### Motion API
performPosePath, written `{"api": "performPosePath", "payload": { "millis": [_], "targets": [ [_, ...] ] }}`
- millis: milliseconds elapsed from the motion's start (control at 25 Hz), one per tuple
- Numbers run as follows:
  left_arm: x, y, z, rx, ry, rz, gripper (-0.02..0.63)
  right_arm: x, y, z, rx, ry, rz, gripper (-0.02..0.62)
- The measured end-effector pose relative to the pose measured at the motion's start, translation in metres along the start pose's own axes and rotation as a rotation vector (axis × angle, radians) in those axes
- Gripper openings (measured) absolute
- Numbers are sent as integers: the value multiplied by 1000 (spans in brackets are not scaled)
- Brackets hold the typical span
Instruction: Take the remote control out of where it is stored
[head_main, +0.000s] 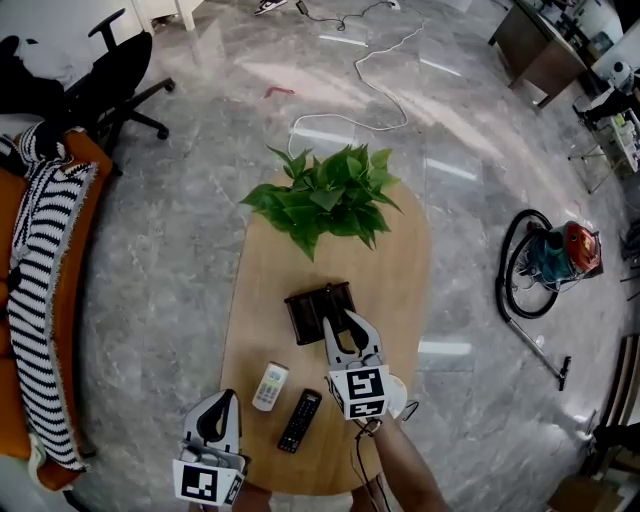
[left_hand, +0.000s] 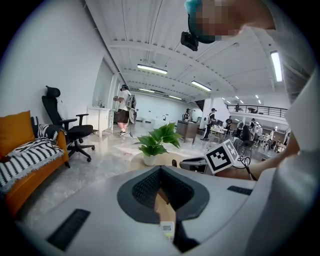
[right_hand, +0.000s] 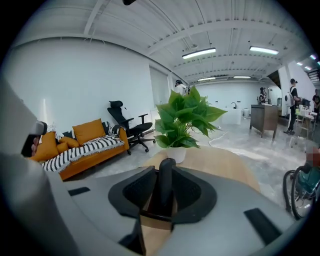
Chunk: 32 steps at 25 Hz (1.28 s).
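Remote (right_hand: 166, 187): dark, slim, upright in dark holder (head_main: 305, 305) at centre of frame, on bench (head_main: 400, 250).

Right claw (head_main: 342, 322): spread, one jaw each side of remote. Pads not seen pressing.

Left claw (left_hand: 160, 172): pressed together, empty, lower left of frame.

Handling, judged: light, rigid plastic. Smooth faces likely slippery.

Grip point: opposite sides just below exposed top. Pinch firmly, lift straight up (holder looks loose, may ride along).
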<state>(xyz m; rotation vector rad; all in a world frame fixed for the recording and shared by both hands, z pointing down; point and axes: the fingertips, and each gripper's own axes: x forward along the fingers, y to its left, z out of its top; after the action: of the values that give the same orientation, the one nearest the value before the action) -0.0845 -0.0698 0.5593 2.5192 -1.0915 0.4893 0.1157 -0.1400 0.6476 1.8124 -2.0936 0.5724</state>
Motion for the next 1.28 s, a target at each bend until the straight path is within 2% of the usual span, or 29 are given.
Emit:
{"api": "performPosePath", "payload": {
  "millis": [120,200,840,1000,1280],
  "targets": [
    [1,3,-2,-4,5,6,6,9,-1,-3,-6,9,0,138],
    [1,6,-3,-8,10,10,6,15,-1,-4,-5,17,0,150],
    [-8,31,-15,-40,25,50,6,46,-8,-15,-75,92,-79,160],
    [-8,31,-17,-43,28,55,6,44,-10,-14,-99,93,-84,155],
    [-11,24,-17,-47,32,53,6,34,-14,-13,-43,85,-96,73]
  ]
}}
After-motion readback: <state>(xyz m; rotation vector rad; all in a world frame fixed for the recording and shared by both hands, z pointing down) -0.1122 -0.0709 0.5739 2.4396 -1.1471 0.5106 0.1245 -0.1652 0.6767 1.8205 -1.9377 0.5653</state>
